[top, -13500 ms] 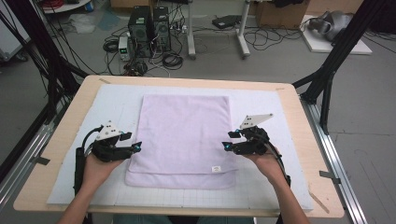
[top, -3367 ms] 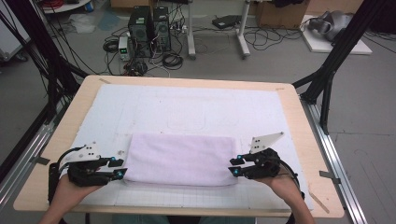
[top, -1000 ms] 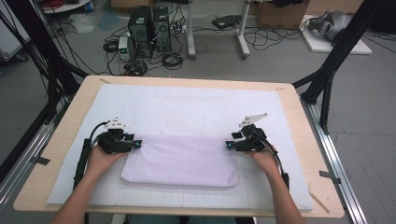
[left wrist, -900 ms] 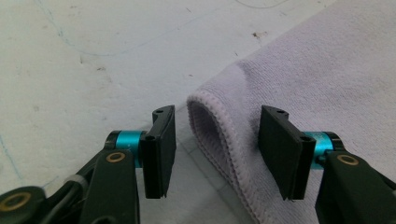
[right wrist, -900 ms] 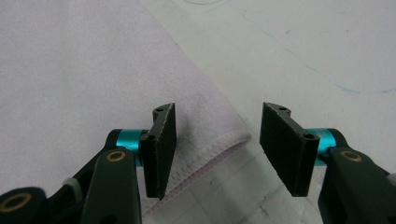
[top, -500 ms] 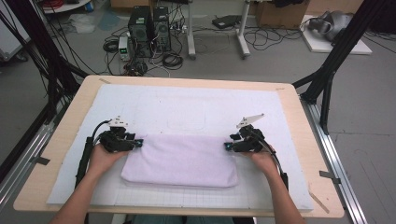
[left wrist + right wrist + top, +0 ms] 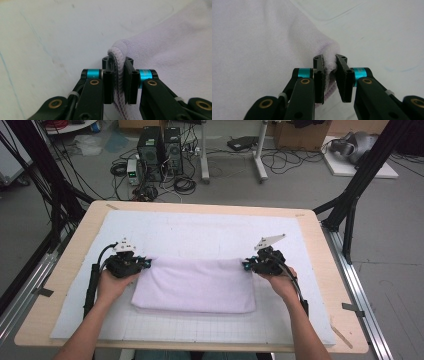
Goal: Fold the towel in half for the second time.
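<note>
Left gripper (image 7: 146,263) is pinching the far left corner of the folded lilac towel (image 7: 197,285), jaws just closed on its hem; towel is lying mid tabletop (image 7: 65,270) on a white mat (image 7: 210,230); right gripper (image 7: 246,265) is clamping the far right corner, jaws also just closed

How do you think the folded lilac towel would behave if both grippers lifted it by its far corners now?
The towel would probably sag between the left gripper and right gripper, whose jaws have just closed on its bunched corners. The looped terry probably resists slipping. It looks light, so the fold may fall open.
</note>
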{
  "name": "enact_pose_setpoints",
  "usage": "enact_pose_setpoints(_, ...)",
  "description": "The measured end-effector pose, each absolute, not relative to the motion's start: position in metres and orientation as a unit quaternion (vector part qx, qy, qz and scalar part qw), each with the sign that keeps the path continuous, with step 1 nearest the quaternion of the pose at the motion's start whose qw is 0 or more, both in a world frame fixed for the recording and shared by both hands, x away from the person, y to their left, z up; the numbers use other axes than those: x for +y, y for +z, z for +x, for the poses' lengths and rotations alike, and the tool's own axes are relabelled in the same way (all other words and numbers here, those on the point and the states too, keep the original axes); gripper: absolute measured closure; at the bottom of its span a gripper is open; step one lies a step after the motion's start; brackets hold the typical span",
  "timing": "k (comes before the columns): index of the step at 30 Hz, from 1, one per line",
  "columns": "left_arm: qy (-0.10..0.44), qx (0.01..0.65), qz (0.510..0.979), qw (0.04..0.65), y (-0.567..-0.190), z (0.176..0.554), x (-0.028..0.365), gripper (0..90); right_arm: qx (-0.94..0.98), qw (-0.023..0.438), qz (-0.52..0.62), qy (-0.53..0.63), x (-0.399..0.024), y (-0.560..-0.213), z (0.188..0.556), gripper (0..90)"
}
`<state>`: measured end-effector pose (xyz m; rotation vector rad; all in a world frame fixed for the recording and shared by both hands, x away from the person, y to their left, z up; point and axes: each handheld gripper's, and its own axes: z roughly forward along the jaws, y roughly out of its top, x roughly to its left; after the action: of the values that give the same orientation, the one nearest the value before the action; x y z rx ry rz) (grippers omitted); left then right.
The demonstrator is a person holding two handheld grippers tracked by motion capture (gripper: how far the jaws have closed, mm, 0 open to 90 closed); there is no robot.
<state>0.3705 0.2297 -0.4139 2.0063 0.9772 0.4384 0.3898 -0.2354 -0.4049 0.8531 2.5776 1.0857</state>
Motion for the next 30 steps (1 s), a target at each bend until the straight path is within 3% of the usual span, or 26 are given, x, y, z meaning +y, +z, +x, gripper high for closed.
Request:
enact_pose_setpoints(7,0.218,0.405,0.780,0.425,-0.382,0.408,0.224,80.7,0.863,0.163,0.305,0.368,-0.235,-0.369,0.420,76.5)
enact_pose_setpoints(8,0.233,0.414,0.777,0.412,-0.380,0.413,0.223,76.2,0.859,0.174,0.313,0.366,-0.235,-0.365,0.426,70.1)
enact_pose_setpoints(9,0.243,0.427,0.770,0.407,-0.379,0.417,0.223,65.0,0.854,0.182,0.322,0.366,-0.235,-0.363,0.431,61.6)
enact_pose_setpoints(10,0.241,0.436,0.765,0.408,-0.379,0.419,0.223,52.9,0.849,0.187,0.328,0.370,-0.235,-0.363,0.435,60.1)
enact_pose_setpoints(14,0.221,0.429,0.780,0.399,-0.387,0.416,0.224,46.5,0.852,0.158,0.337,0.368,-0.234,-0.372,0.435,55.2)
enact_pose_setpoints(17,0.197,0.413,0.793,0.403,-0.393,0.404,0.221,51.2,0.858,0.125,0.327,0.376,-0.231,-0.382,0.425,57.3)
enact_pose_setpoints(21,0.179,0.379,0.810,0.410,-0.404,0.381,0.219,69.0,0.866,0.088,0.322,0.373,-0.230,-0.395,0.410,63.2)
enact_pose_setpoints(24,0.166,0.371,0.820,0.404,-0.413,0.368,0.221,72.9,0.872,0.076,0.311,0.371,-0.227,-0.404,0.395,63.3)
enact_pose_setpoints(30,0.161,0.375,0.822,0.397,-0.428,0.350,0.227,71.8,0.880,0.073,0.308,0.355,-0.225,-0.424,0.377,62.1)
